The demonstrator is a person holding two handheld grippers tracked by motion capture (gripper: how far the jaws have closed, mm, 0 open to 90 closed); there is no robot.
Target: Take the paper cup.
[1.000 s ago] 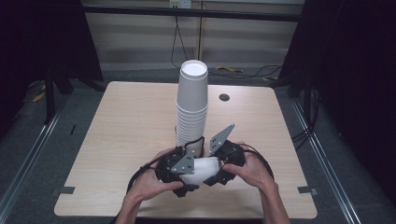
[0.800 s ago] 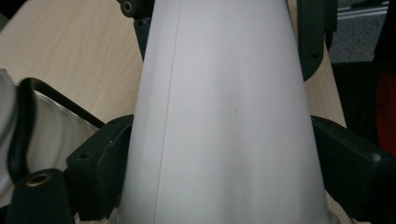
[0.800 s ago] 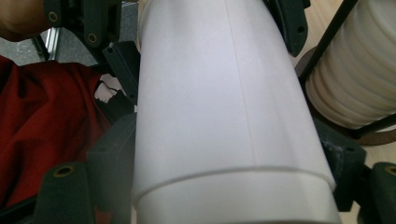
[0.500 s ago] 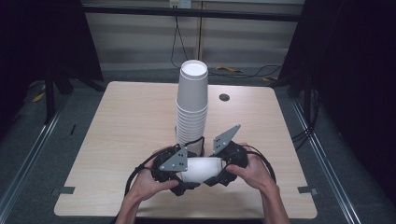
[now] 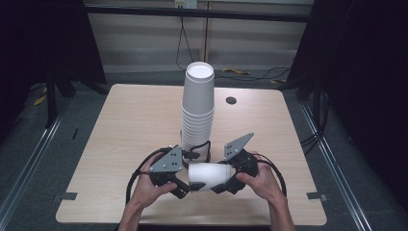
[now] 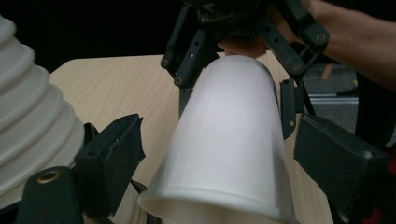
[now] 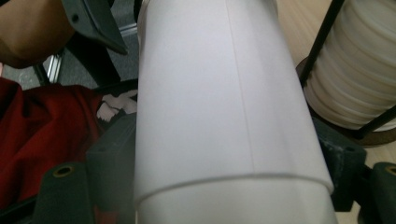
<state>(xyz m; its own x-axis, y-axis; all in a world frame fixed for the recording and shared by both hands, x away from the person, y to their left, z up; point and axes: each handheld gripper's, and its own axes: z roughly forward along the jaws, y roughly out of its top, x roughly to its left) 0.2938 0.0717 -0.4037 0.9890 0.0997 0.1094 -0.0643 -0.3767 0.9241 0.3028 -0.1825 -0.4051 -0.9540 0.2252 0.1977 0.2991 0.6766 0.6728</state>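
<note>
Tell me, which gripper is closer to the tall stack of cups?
Left. The left gripper sits just in front of the cup stack, beside its base; the right gripper is further to the side, holding the single cup.

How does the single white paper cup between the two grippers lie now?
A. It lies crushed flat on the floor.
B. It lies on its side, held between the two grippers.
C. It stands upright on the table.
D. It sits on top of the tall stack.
B: the single cup lies sideways between the left gripper and the right gripper, in front of the tall stack.
</note>
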